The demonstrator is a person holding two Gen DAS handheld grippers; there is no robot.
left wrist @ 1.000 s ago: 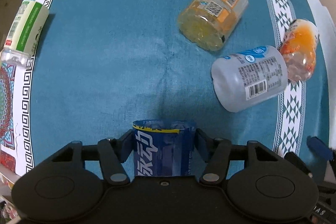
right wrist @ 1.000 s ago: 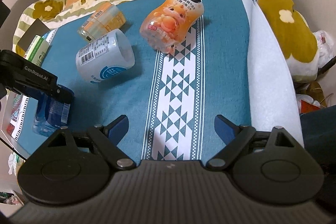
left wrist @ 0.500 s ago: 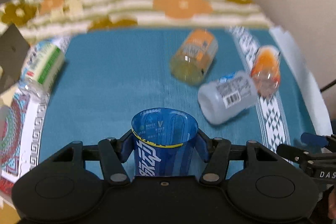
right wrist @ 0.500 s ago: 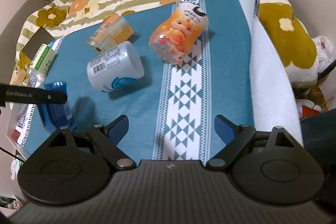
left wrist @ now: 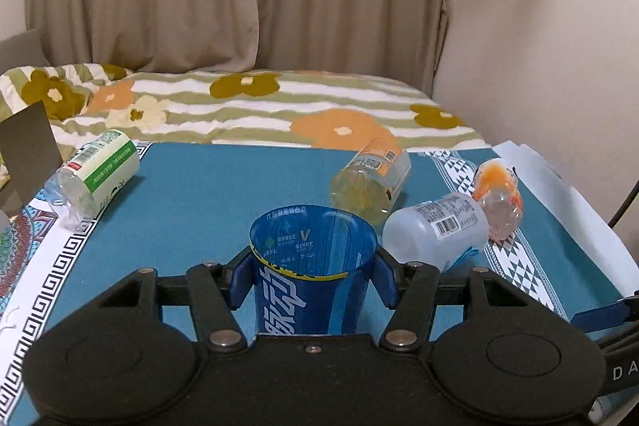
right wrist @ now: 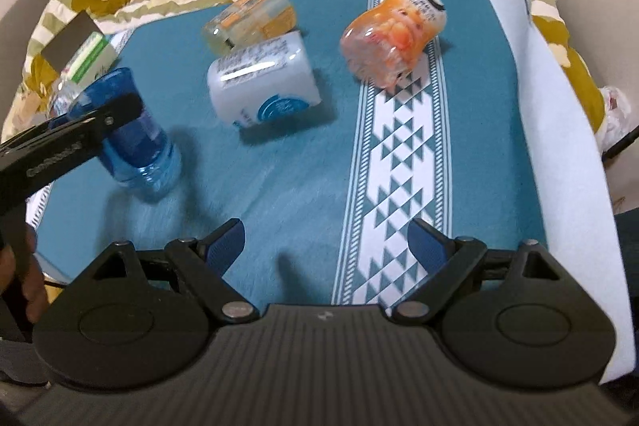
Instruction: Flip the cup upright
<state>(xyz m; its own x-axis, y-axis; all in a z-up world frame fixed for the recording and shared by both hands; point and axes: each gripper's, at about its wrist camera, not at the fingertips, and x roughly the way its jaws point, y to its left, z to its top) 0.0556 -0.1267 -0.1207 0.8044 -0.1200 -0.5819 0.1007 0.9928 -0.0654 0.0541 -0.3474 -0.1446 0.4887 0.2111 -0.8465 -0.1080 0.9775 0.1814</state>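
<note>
Left wrist view: the left gripper (left wrist: 313, 280) clamps the blue cup (left wrist: 311, 266) by its sides — mouth up, near the cloth's (left wrist: 199, 194) left front corner. Seen from the right, the cup tilts slightly, base on the cloth. The right gripper (right wrist: 325, 240) hovers wide open, holding nothing.

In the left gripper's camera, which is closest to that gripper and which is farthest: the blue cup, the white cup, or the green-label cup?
1. Blue cup: held in the left gripper.
2. White cup: lying just to the right.
3. Green-label cup: far left, at the cloth's edge.
</note>
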